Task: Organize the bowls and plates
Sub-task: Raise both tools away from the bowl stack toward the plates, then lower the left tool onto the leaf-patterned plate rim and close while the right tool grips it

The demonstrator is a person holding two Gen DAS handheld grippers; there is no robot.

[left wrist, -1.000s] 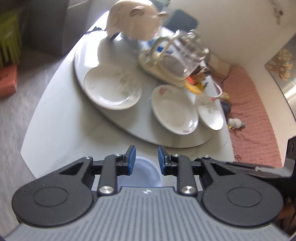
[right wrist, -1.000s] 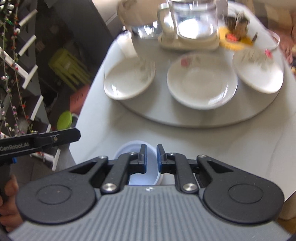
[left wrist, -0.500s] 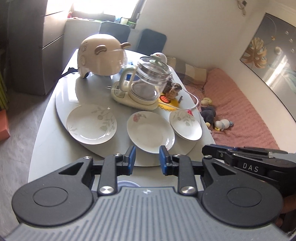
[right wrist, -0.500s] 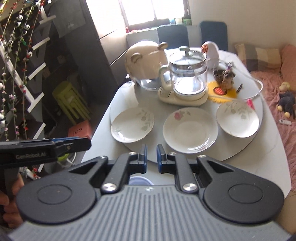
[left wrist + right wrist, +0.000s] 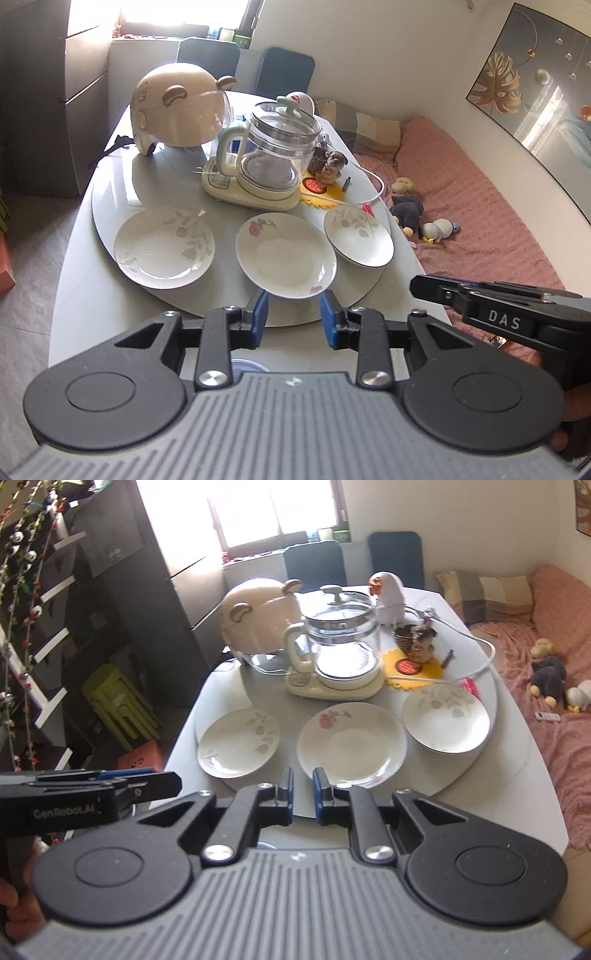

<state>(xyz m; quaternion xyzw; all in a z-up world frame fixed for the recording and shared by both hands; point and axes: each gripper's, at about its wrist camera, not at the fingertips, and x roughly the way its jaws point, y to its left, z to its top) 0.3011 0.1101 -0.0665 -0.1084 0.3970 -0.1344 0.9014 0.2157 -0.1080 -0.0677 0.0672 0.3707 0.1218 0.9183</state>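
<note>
3 white dishes sit in a row on the round grey turntable (image 5: 122, 184) of the surface (image 5: 74, 288): 1 leaf-patterned plate (image 5: 164, 246) at the left, 1 rose-patterned plate (image 5: 286, 254) in the middle, and 1 deeper leaf-patterned bowl (image 5: 357, 236) with a dark rim at the right. They lie apart, none stacked. 1 blue-rimmed bowl (image 5: 246, 365) peeks out on the near edge of the surface, mostly hidden beneath the left tool (image 5: 291, 319).

Behind the dishes stand 1 glass kettle (image 5: 275, 155) on its cream base, 1 cream helmet with ears (image 5: 177, 110), 1 small dark figurine (image 5: 328, 164) on a yellow mat (image 5: 317, 192), and 1 white cable (image 5: 364, 184) that curves past the right bowl. 2 dark chairs (image 5: 284, 70) stand at the far side. A pink bed (image 5: 480, 221) with soft toys lies to the right.

The left tool has just been opening; its blue pads stand apart with nothing between them. The right tool (image 5: 303, 794) hangs near the front edge of the middle plate, its pads nearly together and empty. Each tool shows at the edge of the other's view.
</note>
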